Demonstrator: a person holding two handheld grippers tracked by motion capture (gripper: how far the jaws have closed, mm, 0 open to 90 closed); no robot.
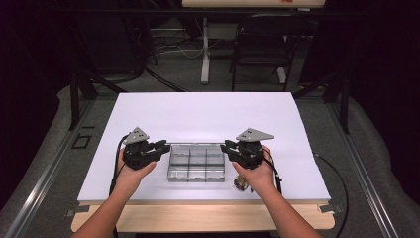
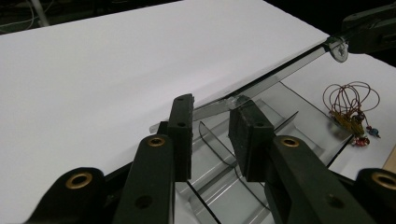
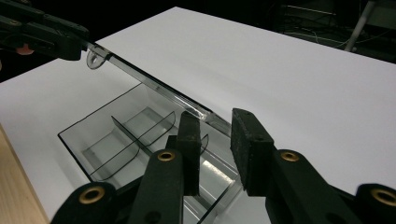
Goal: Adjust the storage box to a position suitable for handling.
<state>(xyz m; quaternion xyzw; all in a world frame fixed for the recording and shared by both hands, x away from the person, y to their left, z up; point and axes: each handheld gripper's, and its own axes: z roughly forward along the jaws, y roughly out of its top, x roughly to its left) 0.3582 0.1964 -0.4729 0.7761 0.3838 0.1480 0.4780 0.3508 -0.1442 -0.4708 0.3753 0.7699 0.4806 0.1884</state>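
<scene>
While the clear box (image 1: 197,162) sits on the white table (image 1: 208,111) near the edge closest to the person, its see-through lid (image 2: 273,79) stands lifted up on its back edge. Inside, thin walls split the box into small rooms.

Seen from high up, the left gripper (image 1: 162,147) is at nine o'clock from the box, and the right gripper (image 1: 227,147) is at three o'clock. Each one is at a top corner of the lid.

Looking along the left gripper (image 2: 211,123), its two black jaws stand a little apart, with the end of the lid lying between them. I cannot tell if the pads press on it. The same goes for the right gripper (image 3: 215,128): the lid's other end runs into the gap between its jaws, and I cannot tell if they pinch it.

A small bundle of thin reddish wires (image 2: 351,105) with tiny coloured bits lies on the table just beside the box, at about five o'clock from it, close to the person's right hand (image 1: 255,174). The left hand (image 1: 132,171) is at the far side.
</scene>
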